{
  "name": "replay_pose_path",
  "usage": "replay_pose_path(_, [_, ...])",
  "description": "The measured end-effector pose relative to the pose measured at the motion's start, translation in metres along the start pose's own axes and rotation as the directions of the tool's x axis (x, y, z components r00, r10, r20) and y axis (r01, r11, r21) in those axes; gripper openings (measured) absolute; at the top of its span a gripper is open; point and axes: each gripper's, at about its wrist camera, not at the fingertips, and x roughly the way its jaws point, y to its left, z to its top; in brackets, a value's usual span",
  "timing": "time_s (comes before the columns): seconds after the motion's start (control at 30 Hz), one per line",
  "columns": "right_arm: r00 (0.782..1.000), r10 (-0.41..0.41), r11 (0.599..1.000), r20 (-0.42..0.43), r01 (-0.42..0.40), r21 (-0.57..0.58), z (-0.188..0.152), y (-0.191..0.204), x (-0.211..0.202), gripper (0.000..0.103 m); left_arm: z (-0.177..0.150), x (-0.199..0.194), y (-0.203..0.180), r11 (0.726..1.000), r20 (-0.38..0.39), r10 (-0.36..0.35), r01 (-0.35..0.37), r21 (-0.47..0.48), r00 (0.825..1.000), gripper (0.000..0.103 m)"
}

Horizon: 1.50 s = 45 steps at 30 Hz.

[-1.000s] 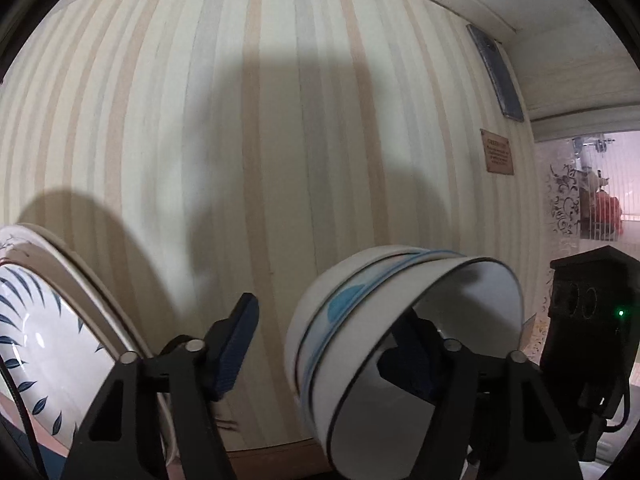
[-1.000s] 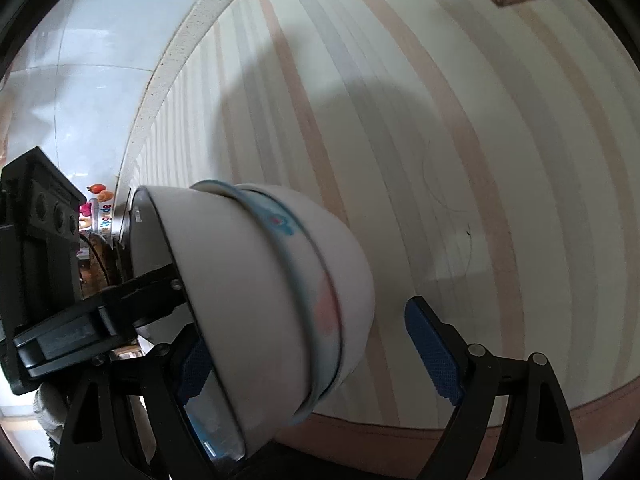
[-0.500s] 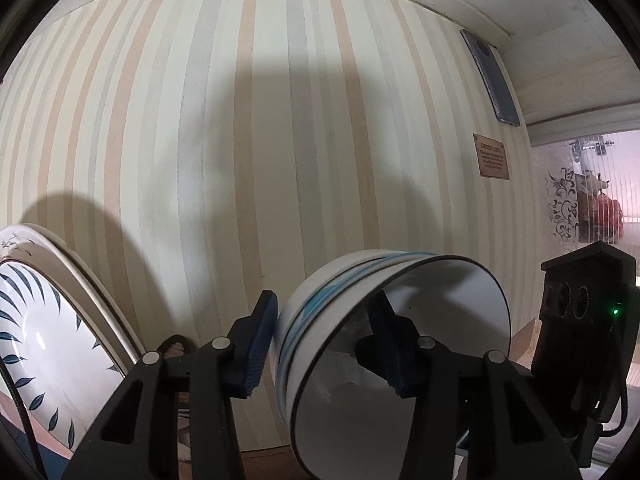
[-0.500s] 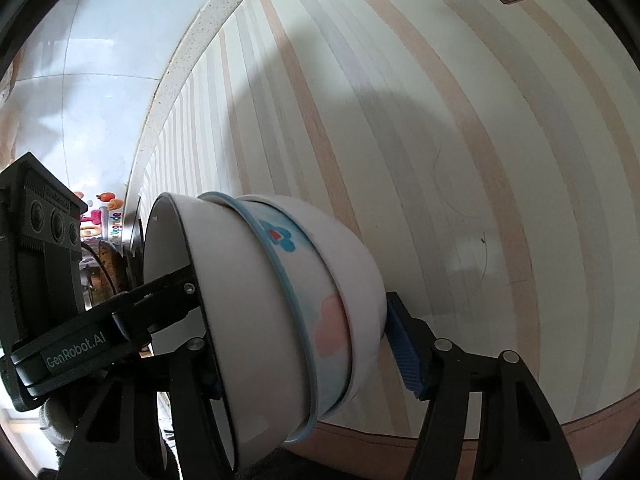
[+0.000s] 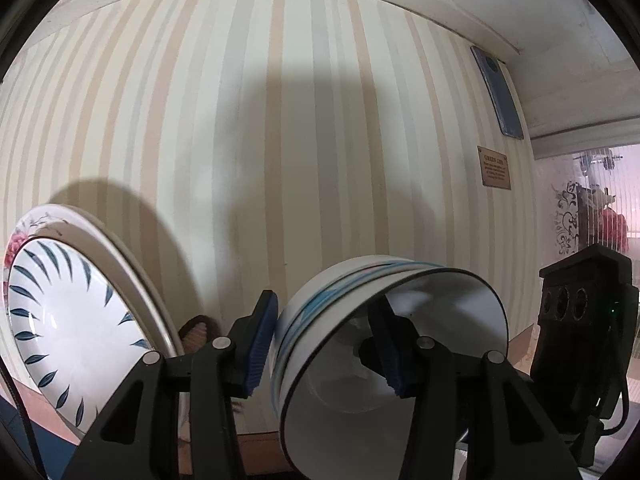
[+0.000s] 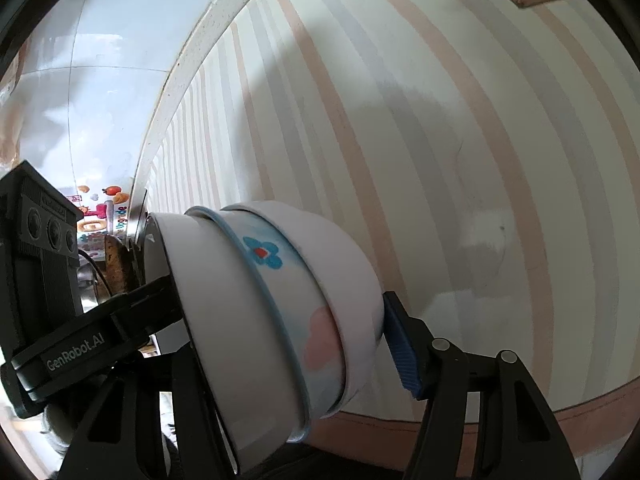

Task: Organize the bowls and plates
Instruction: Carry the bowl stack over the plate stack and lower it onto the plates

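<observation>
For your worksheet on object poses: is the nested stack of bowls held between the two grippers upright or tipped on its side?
Tipped on its side. The bowl stack shows its open mouth sideways in the left wrist view, rims standing near vertical.

Three nested bowls (image 6: pixel 280 312), tipped on their side over the striped counter (image 5: pixel 280 140): plain white innermost with a dark rim, blue-rimmed middle one with a blue flower and pink patch, white outermost. At left, a white plate with blue leaf strokes (image 5: pixel 72 320), stacked on a larger floral-edged plate (image 5: pixel 36 222).
</observation>
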Motion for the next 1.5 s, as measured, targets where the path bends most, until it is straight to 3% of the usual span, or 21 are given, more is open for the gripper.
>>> replay_pose_path(0.33, [1.0, 0.015, 0.998, -0.015, -0.016, -0.053, -0.007, 0.038, -0.007, 0.063, -0.006, -0.038, 0.018, 0.999, 0.054, 0.003, -0.001, -0.045, 0.999, 0.044])
replay_pose_path(0.63, [0.995, 0.045, 0.986, -0.087, -0.058, -0.154, -0.016, 0.098, 0.013, 0.063, -0.02, -0.081, 0.071, 0.988, 0.125, 0.039, -0.02, -0.15, 0.991, 0.044])
replay_pose_path(1.13, [0.96, 0.019, 0.94, -0.278, -0.112, -0.323, -0.028, 0.181, 0.112, 0.063, -0.05, -0.097, 0.193, 0.908, 0.158, 0.105, -0.03, -0.418, 0.982, 0.044])
replay_pose_path(1.5, [0.957, -0.015, 0.932, -0.291, -0.091, -0.35, -0.028, 0.197, 0.156, 0.063, -0.054, -0.083, 0.221, 0.873, 0.148, 0.1, -0.015, -0.488, 0.984, 0.044])
